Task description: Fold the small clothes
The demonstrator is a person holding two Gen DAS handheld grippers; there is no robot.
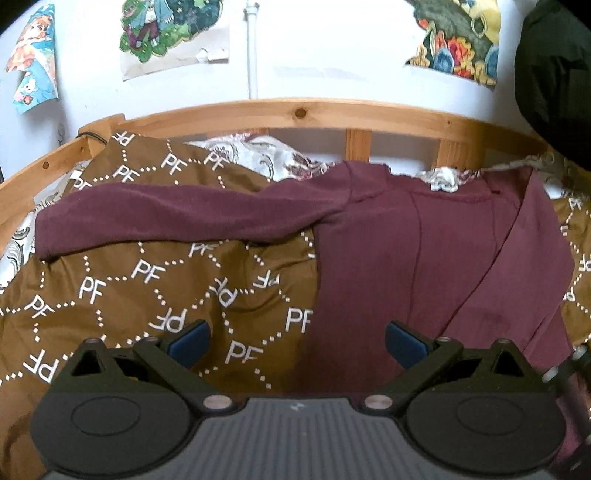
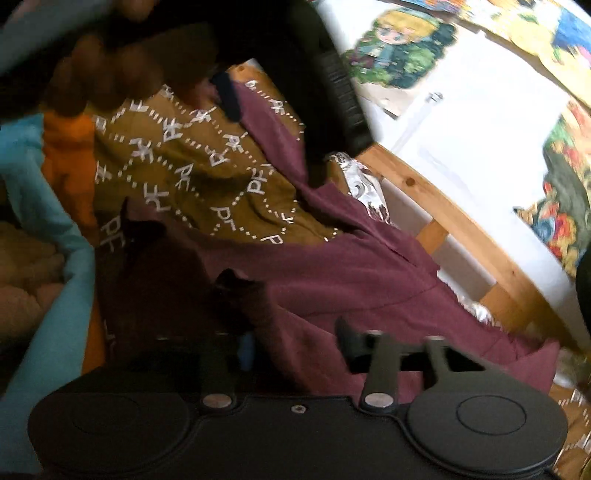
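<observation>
While the shirt [image 1: 424, 258] lies spread on the quilt [image 1: 166, 295] below the rail [image 1: 295, 110], the left gripper [image 1: 295, 343] gapes empty; the right gripper's [image 2: 291, 347] state is unclear. Pinching quilt with shirt risks dragging both.

Bedroom; wooden bed frame [image 1: 295, 110]; posters [image 1: 170, 33]
</observation>
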